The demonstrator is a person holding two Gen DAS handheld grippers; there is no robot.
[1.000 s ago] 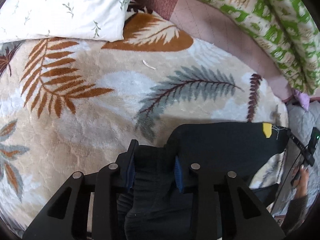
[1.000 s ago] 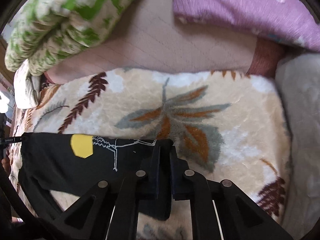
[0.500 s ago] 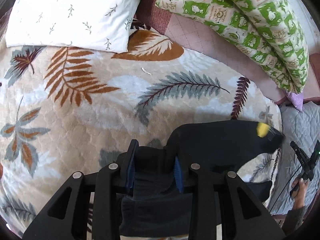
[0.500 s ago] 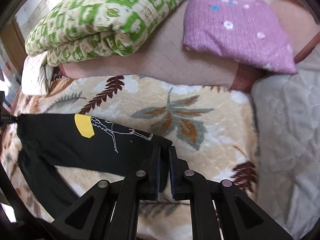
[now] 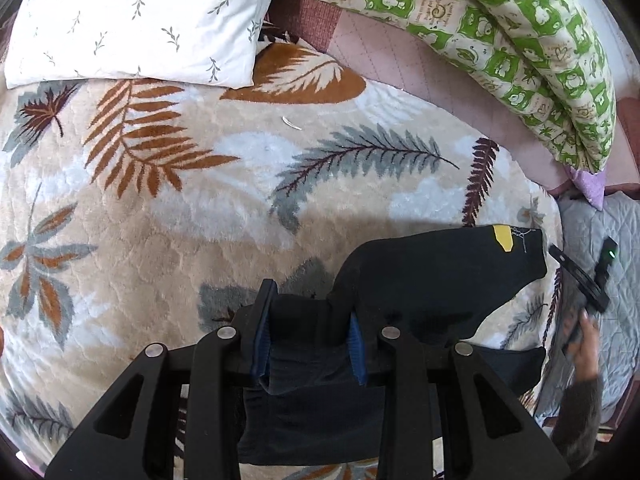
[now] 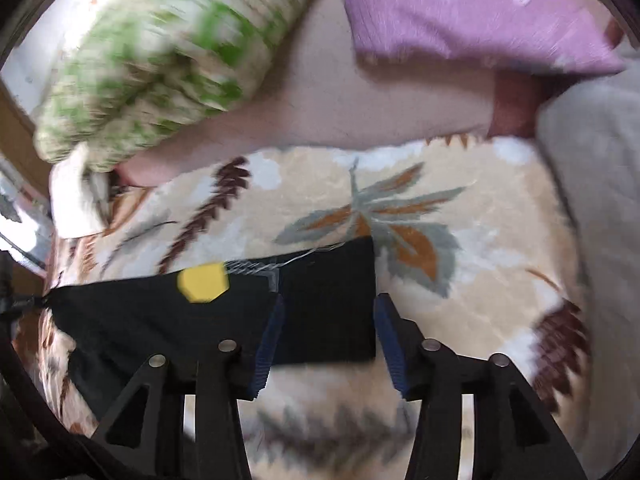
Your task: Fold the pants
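A leaf-patterned blanket point(image 5: 168, 208) covers the bed, and black pants point(image 6: 168, 312) lie across it. The left hand-held gripper point(image 5: 308, 340) pinches a bunched fold of them; the right hand-held gripper point(image 6: 328, 340), jaws just parted, straddles the pants' end without pressing.

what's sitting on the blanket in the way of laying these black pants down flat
Nothing visible. The leaf-print blanket around the black pants is bare apart from a tiny white scrap; the white pillow and green quilt sit back at its far edge.

Leaf-print blanket point(image 5: 200, 240) carries black pants point(image 5: 432, 276), white pillow point(image 5: 132, 20).
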